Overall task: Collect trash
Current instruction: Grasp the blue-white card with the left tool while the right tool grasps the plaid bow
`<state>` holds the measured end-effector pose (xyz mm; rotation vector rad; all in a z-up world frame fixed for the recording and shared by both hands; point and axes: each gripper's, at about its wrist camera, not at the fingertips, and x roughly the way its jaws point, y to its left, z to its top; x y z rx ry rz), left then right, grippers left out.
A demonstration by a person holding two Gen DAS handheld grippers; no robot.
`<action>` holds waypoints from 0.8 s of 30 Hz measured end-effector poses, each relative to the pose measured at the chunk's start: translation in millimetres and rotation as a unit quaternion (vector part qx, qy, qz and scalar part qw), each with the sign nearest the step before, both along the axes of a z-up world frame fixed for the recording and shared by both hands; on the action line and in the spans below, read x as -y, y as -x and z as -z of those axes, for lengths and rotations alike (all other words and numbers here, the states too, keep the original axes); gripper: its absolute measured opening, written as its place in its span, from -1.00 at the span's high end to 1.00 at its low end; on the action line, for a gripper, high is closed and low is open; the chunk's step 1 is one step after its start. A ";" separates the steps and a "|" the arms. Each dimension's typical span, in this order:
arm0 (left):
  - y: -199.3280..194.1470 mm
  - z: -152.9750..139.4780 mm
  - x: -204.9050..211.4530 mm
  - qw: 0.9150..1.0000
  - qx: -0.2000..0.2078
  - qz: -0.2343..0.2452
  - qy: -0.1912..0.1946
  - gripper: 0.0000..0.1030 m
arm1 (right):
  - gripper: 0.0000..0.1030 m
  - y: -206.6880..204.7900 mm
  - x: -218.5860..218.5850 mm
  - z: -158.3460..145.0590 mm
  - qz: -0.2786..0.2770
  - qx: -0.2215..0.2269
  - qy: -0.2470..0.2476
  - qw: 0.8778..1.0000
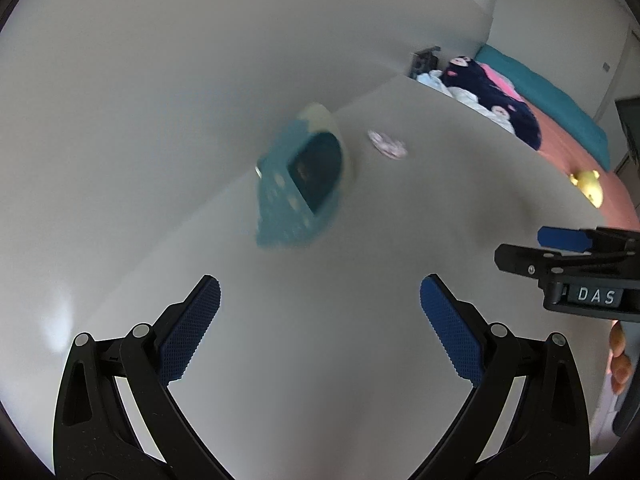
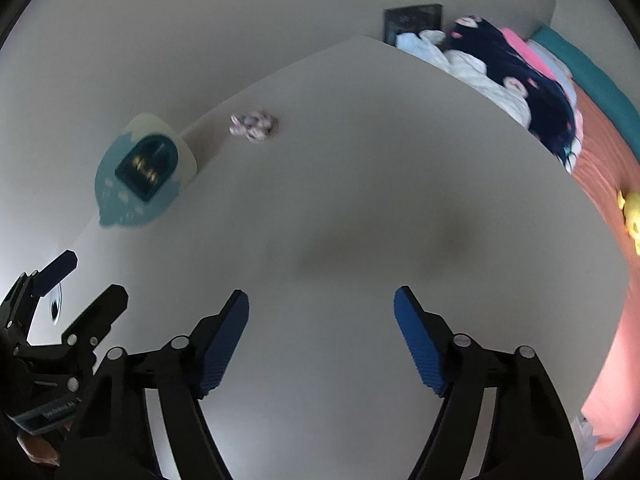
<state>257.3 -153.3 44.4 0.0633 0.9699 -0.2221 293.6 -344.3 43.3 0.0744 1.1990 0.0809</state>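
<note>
Over a pale worktop (image 2: 360,208), both tools hang pointing steeply down, nothing between the fingers of either. Left tool (image 1: 320,308) is spread wide w/ blue pads bare. Right tool (image 2: 321,316) is spread too, pads apart and empty; it also shows at the right edge of the left wrist view (image 1: 560,248).

Trash: a small crumpled wrapper (image 2: 254,125), pinkish-white, lies on the worktop near its far edge by the wall, well apart from both tools (image 1: 387,144). Just beside it, to the left, a teal paper bag (image 2: 144,170) w/ a dark window stands against the wall (image 1: 304,184); pic is blurred, so no detail.

Beyond the worktop's far-right edge: a bed (image 2: 600,168) w/ pink cover, a dark patterned blanket (image 2: 516,76), a yellow toy (image 2: 632,212).
</note>
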 end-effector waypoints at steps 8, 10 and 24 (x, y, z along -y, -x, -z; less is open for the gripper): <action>-51.1 8.3 -13.1 1.000 -0.006 0.004 0.010 -0.88 | -0.32 -58.5 -27.7 2.1 -0.028 0.003 0.018 0.999; -59.5 12.0 -10.6 1.000 -0.006 0.014 0.009 -0.88 | -0.32 -72.3 -36.4 4.2 -0.035 0.004 0.029 0.999; -89.9 34.1 -12.9 0.999 -0.025 0.024 0.018 -0.24 | 0.12 -123.8 -56.3 27.5 -0.054 0.017 0.049 0.997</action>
